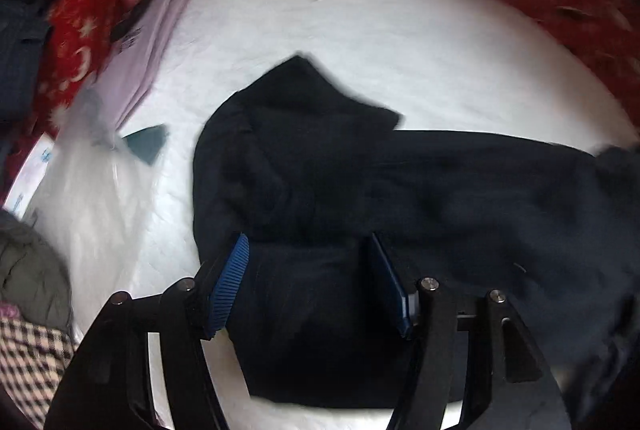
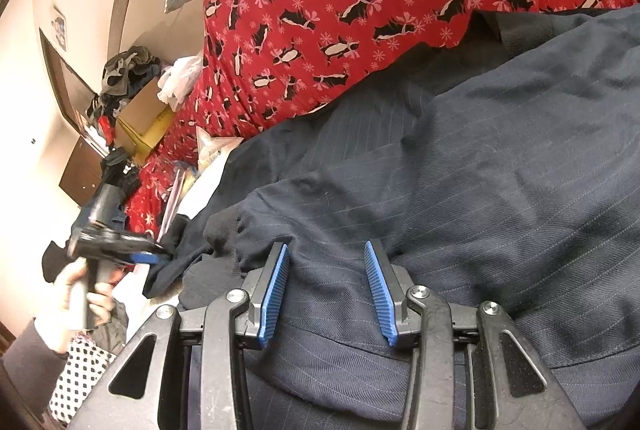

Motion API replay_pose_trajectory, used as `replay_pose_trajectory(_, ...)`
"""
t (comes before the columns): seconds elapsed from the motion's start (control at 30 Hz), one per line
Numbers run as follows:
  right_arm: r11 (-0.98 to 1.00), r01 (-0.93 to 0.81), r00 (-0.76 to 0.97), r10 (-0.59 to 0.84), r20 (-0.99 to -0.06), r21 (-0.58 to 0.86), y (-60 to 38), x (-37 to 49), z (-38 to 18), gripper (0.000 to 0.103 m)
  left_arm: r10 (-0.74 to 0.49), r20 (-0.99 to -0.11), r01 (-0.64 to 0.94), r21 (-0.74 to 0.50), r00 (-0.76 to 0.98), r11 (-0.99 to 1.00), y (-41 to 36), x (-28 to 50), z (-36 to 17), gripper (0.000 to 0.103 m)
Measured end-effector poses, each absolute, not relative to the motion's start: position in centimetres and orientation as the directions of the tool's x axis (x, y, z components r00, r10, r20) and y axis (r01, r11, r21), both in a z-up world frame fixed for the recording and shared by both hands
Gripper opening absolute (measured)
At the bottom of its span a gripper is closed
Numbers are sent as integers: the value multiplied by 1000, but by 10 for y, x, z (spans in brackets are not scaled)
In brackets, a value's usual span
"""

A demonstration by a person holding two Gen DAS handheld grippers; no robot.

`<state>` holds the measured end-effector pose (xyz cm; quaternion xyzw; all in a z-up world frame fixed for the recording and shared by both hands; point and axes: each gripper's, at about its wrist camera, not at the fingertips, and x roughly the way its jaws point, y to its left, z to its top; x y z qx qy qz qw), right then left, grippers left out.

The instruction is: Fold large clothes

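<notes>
A large dark navy pinstriped garment (image 1: 360, 190) lies spread on a white quilted sheet (image 1: 360, 42), stretching to the right. My left gripper (image 1: 308, 250) hovers over its near left edge with the blue pads wide apart and nothing between them. In the right wrist view the same garment (image 2: 460, 170) fills the frame. My right gripper (image 2: 326, 250) is open just above the cloth, its pads apart. The left gripper also shows in the right wrist view (image 2: 160, 256), held by a hand at the garment's far corner.
A red penguin-print blanket (image 2: 360, 10) rings the sheet. A lilac folded item (image 1: 148, 42) and a plastic bag (image 1: 92, 166) lie at the left. A grey-green garment (image 1: 32, 270) and checked cloth (image 1: 32, 362) sit at lower left. A cardboard box (image 2: 144, 118) with clothes stands beyond the bed.
</notes>
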<state>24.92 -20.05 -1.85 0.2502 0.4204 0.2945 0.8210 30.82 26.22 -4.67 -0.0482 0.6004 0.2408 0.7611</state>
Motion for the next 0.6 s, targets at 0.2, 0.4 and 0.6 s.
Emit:
replay_pose_trajectory(0.2, 698, -273, 474, 696, -539, 662, -201, 249, -20, 42, 42, -934, -532, -165, 355, 831, 300, 289, -26, 5)
replay_pose_trajectory(0.4, 730, -210, 426, 667, -611, 651, -198, 256, -11, 42, -164, -818, -486, -475, 551, 734, 307, 249, 17, 5)
replay_pose_trajectory(0.6, 796, -164, 384, 596, -705, 583, -227, 248, 28, 50, -254, -765, -382, -543, 591, 747, 266, 240, 52, 5)
